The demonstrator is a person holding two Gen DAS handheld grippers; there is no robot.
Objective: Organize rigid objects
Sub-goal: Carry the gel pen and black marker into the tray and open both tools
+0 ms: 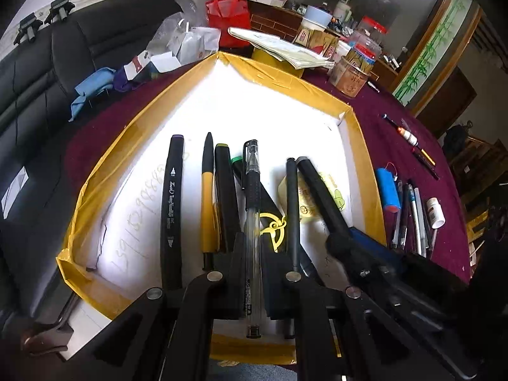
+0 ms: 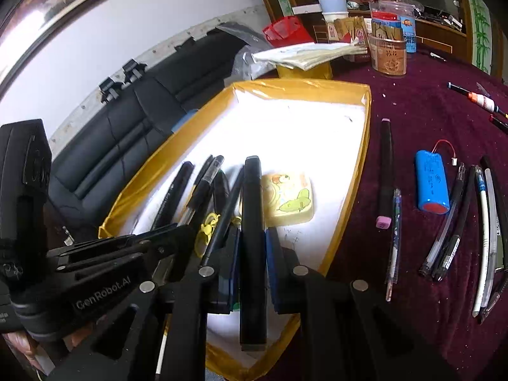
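A shallow white box with yellow-taped walls (image 1: pixel 92 187) (image 2: pixel 368 120) lies on the maroon table. Several pens and markers lie in a row inside it, beside a yellow eraser (image 1: pixel 309 204) (image 2: pixel 287 198). My left gripper (image 1: pixel 253 241) is shut on a clear black-capped gel pen (image 1: pixel 252 190), held low over the box. My right gripper (image 2: pixel 252 231) is shut on a thick black marker (image 2: pixel 252 222) (image 1: pixel 320 197), also over the box, just right of the left gripper. The two grippers are close side by side.
On the cloth right of the box lie a pink-capped black marker (image 2: pixel 385 171), a blue battery pack (image 2: pixel 433 182) (image 1: pixel 389 190), several loose pens (image 2: pixel 457 219) (image 1: pixel 409 216) and a small white bottle (image 1: pixel 435 211). Jars (image 2: pixel 389 50) and papers (image 1: pixel 279 47) stand behind; a black sofa (image 1: pixel 38 73) is on the left.
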